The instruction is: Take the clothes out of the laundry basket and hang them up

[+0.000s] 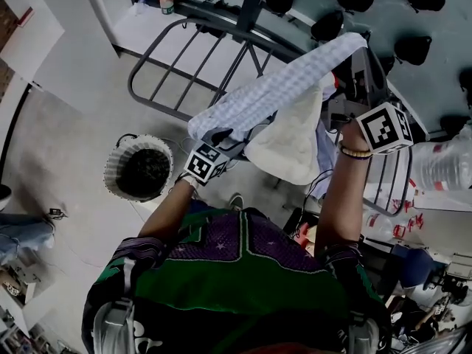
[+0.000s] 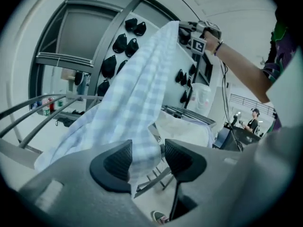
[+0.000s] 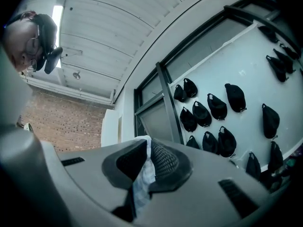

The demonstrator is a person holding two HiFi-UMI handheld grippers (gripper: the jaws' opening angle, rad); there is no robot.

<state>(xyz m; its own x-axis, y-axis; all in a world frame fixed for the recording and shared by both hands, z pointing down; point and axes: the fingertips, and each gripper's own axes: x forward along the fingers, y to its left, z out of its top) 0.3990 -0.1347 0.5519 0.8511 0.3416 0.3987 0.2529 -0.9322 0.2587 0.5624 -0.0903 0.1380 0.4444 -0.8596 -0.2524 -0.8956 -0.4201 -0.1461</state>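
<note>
One checked cloth (image 1: 273, 91) is stretched above the drying rack (image 1: 162, 108): one end is clamped in the right gripper (image 3: 146, 148), the other is passed, seemingly unpinched, between the parted jaws of the left gripper (image 2: 147, 151).

Two grippers: left gripper (image 2: 148, 157), right gripper (image 3: 147, 162). One blue-checked garment (image 1: 273, 91). One cream garment (image 1: 291, 142). One laundry basket (image 1: 114, 169). One metal drying rack (image 1: 169, 72). Black caps (image 3: 217, 107) on wall: at least twelve in right gripper view.
</note>
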